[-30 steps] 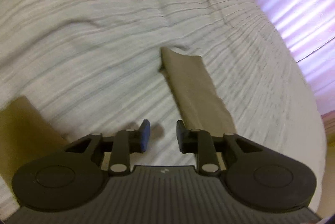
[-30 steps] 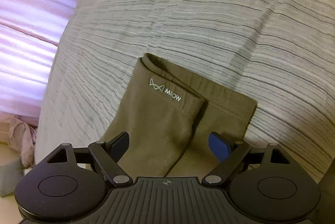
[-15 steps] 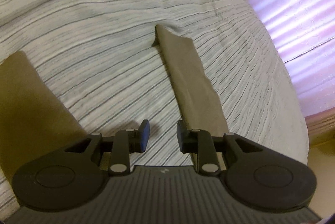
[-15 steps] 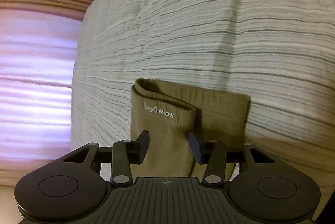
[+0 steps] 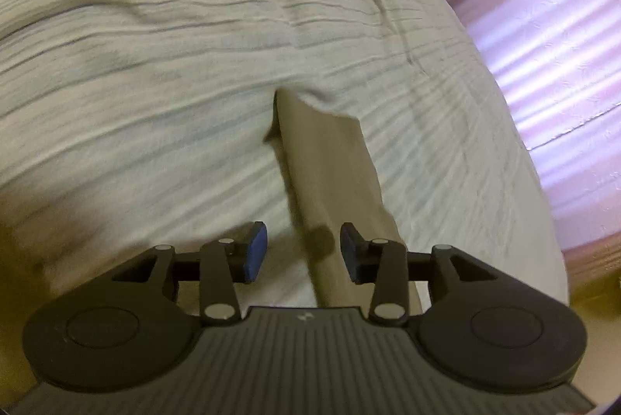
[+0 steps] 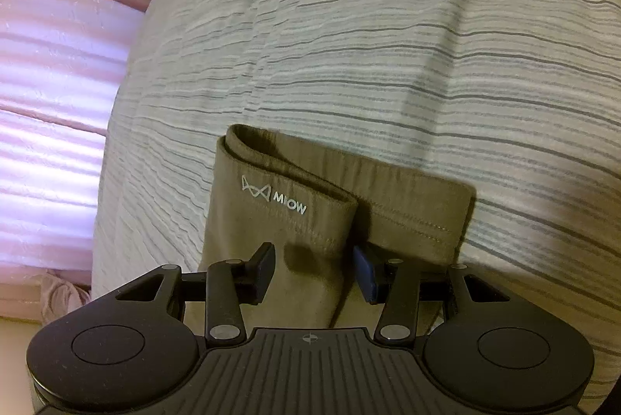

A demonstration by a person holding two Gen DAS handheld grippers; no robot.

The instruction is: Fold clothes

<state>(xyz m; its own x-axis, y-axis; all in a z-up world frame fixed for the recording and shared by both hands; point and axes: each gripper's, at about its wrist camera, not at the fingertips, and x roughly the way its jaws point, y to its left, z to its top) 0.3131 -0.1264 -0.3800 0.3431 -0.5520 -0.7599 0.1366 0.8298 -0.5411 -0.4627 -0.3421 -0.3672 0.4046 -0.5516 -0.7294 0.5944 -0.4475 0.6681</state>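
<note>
Olive trousers (image 6: 310, 221) are being shown lying folded on the striped bed (image 6: 388, 46), lower centre of frame. Right gripper (image 6: 316, 269) is being held partly open astride the waistband fold, nothing gripped. Left gripper (image 5: 302, 252) is being held partly open over the leg strip (image 5: 330, 162), empty.

A bedroom: striped bedspread (image 6: 388, 46), pink curtain (image 6: 50, 85) alongside.

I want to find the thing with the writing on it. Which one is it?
Look at the big bed with the grey striped cover. Near its edge lies a folded olive-brown garment, just ahead of the open right gripper. It is the only thing here with a small white logo and the word MIOW by its hem.
</note>
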